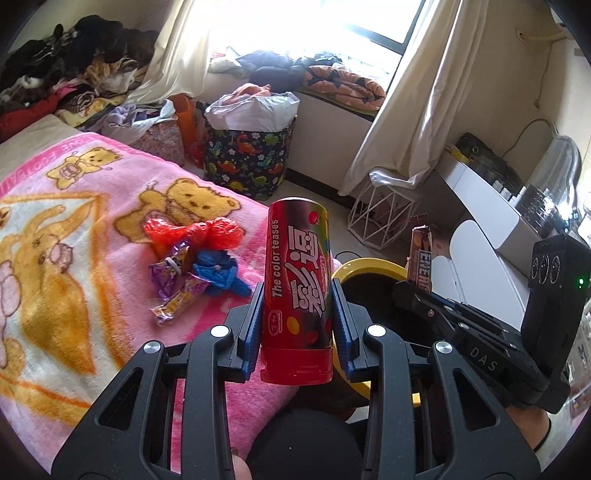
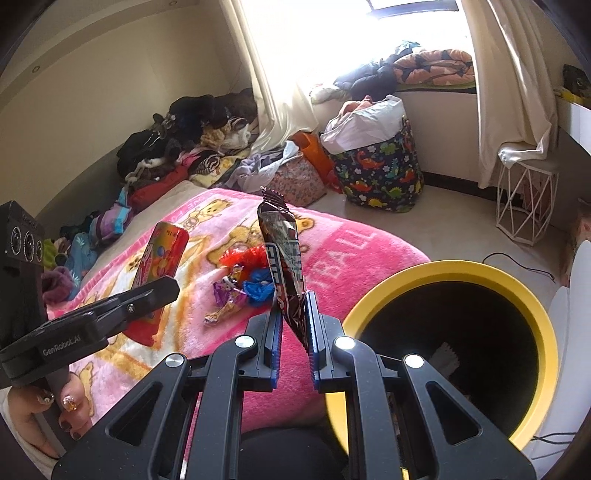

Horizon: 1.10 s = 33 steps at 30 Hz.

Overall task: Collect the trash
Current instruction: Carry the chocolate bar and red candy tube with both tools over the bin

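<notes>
Left gripper (image 1: 297,295): clamped on red candy tube (image 1: 297,284), tube upright, held above pink blanket (image 1: 92,206) edge.
Right gripper (image 2: 293,314): pinching dark snack wrapper (image 2: 284,251) by its lower end (wrapper stands up, crumpled).
Bin (image 2: 458,269): yellow rim, dark inside, just right of the right gripper.
Loose trash (image 1: 195,254): red, blue, purple wrappers on blanket.

Blown-out daylight from window (image 1: 332,22), fisheye bending at edges, dark corner vignette, sharp focus
</notes>
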Each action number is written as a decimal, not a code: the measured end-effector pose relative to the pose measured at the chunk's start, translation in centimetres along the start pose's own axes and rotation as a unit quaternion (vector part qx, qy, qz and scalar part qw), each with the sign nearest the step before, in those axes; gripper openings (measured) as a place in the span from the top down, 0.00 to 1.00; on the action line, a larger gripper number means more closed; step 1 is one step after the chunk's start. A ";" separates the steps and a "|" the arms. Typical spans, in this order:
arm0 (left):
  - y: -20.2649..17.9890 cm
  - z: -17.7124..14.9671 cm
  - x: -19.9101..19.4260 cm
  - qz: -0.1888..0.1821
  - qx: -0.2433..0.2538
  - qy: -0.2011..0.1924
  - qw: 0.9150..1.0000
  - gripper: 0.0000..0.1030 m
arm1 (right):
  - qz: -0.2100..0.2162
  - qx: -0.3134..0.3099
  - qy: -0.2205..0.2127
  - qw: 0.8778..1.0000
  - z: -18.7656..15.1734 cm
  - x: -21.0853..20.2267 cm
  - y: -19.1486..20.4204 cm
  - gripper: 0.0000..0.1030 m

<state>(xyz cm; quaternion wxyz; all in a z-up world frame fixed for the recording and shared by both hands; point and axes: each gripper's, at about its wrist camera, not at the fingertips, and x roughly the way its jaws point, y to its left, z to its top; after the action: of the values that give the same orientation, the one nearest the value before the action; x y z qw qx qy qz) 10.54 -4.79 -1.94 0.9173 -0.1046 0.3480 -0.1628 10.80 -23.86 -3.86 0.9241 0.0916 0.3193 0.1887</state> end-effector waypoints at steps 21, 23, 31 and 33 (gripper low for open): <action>-5.1 -0.8 2.7 -0.043 0.050 0.025 0.998 0.74 | -0.065 0.066 -0.021 0.995 -0.5 -2.2 -6.6 0.89; -5.7 -1.0 3.0 -0.047 0.056 0.028 0.997 0.74 | -0.074 0.074 -0.021 0.994 -0.8 -2.3 -7.3 0.89; -7.7 -1.8 4.7 -0.064 0.075 0.047 0.994 0.74 | -0.103 0.104 -0.015 0.989 -1.9 -2.5 -9.8 0.89; -8.2 -1.9 5.1 -0.068 0.079 0.051 0.993 0.74 | -0.112 0.110 -0.013 0.988 -2.1 -2.5 -10.3 0.89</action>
<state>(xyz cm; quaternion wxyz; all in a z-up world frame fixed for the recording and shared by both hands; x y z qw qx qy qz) 11.02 -14.40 -3.99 0.8905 -0.0463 0.3726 -0.2570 10.66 -34.20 -7.06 0.9277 0.1589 0.3346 0.0468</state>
